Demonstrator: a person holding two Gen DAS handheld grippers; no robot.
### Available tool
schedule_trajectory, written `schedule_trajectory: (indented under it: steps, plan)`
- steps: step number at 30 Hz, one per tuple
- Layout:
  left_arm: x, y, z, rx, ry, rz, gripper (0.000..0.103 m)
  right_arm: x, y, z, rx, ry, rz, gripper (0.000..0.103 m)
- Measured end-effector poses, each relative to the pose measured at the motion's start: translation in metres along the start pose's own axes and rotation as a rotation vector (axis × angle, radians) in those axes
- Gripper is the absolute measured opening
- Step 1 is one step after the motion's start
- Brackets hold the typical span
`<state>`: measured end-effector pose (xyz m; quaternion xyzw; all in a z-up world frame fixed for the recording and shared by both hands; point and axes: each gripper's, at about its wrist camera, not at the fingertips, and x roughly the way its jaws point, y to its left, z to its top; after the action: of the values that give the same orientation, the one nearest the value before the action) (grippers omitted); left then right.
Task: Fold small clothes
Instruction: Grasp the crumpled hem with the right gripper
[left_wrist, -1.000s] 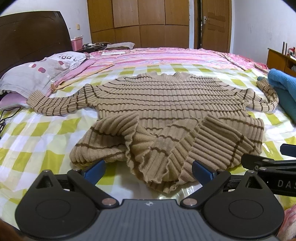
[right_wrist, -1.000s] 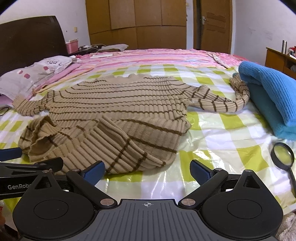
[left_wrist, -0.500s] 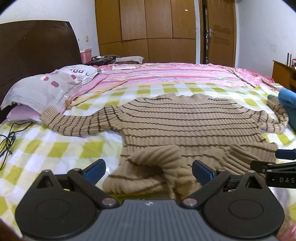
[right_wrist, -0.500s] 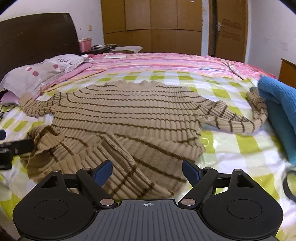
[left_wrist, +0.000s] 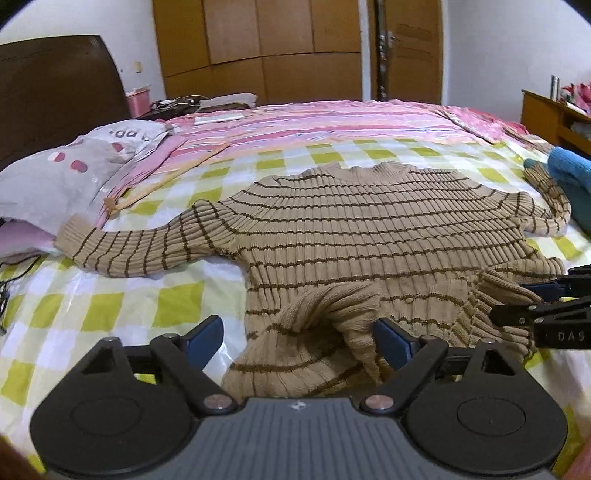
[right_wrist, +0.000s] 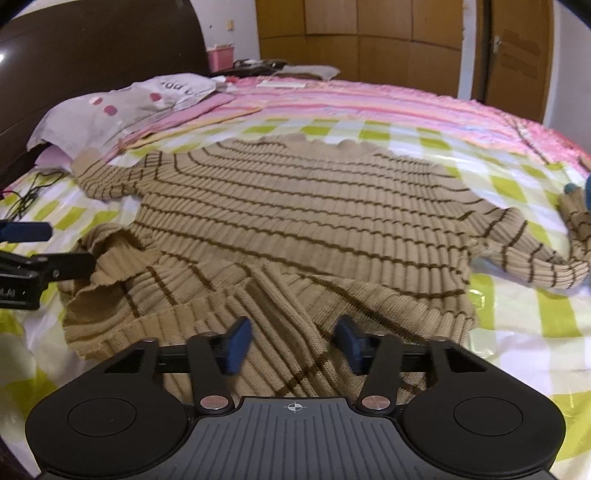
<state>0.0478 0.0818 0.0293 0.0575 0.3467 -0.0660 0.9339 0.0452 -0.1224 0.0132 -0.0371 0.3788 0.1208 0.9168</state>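
On the bed (left_wrist: 110, 306), both claws close over the sweater's (left_wrist: 369, 229) six-o'clock hem: left claw (left_wrist: 295, 341) wide, right claw (right_wrist: 293, 345) narrow.

We see one sweater (left_wrist: 369, 229) lying on the bed. It is tan with thin brown stripes and bumpy ribs. Its neck points away from us, toward the far side. The top part lies flat. One sleeve (left_wrist: 140, 247) stretches out flat to the left. The other sleeve (right_wrist: 535, 254) goes right and bends at its end. The bottom edge (right_wrist: 258, 314) near us is bunched up and wrinkled.
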Motion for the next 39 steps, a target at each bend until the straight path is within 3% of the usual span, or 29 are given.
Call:
schedule_trajectory:
  steps: [4,9,15,20,25,34,39]
  plan:
    - [-0.001,0.008,0.002,0.005,0.016,-0.034,0.092,0.001,-0.005,0.002,0.023,0.029,0.059,0.017]
    - [-0.003,0.013,0.002,-0.004,0.031,-0.058,0.092,-0.004,-0.009,0.002,0.031,0.049,0.113,0.007]
    - [-0.014,0.018,0.002,-0.033,0.033,-0.094,0.092,-0.033,-0.019,0.001,0.045,0.047,0.186,0.005]
    - [-0.03,0.019,-0.002,-0.053,0.014,-0.108,0.092,-0.076,-0.03,-0.01,-0.017,0.046,0.22,0.005]
    - [-0.046,0.012,-0.008,-0.024,0.003,-0.12,0.092,-0.11,-0.033,-0.028,-0.149,0.086,0.209,0.005]
    - [-0.067,-0.003,-0.023,0.031,-0.007,-0.162,0.092,-0.124,-0.032,-0.061,-0.268,0.246,0.2,0.008]
    - [-0.069,0.003,-0.026,0.0,-0.018,-0.168,0.092,-0.137,-0.026,-0.055,-0.279,0.227,0.184,0.011]
